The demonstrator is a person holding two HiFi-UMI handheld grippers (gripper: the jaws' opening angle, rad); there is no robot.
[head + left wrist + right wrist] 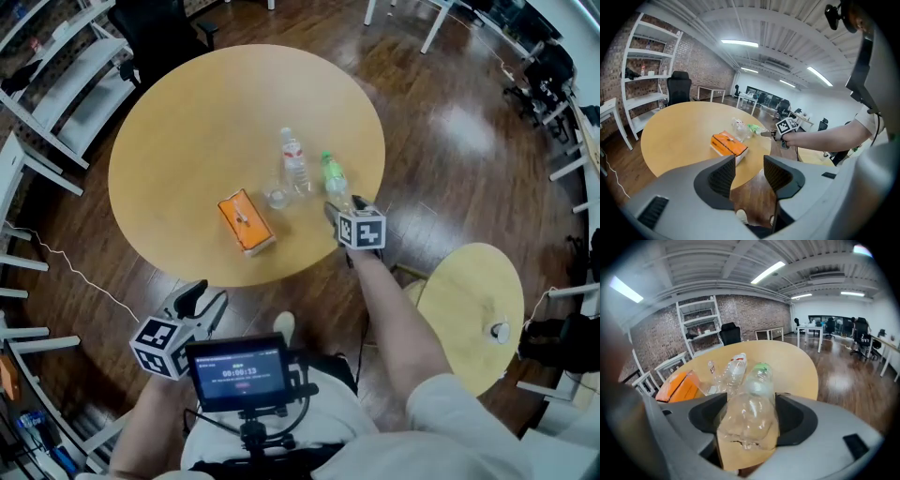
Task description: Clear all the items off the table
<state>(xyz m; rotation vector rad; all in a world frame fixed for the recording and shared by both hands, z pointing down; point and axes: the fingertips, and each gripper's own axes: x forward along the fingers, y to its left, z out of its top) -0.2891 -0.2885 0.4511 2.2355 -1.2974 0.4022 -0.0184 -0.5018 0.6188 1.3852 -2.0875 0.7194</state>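
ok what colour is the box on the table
Orange on top, white along the side. The box shows best in the head view.

Two plastic bottles (295, 161), one small clear container (277, 196), one orange box (246, 222), two round tables (187, 122)

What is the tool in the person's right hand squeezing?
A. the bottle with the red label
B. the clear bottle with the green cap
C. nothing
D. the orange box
B: the right tool has its jaws pressed against the sides of the green-capped bottle, which sits between them.
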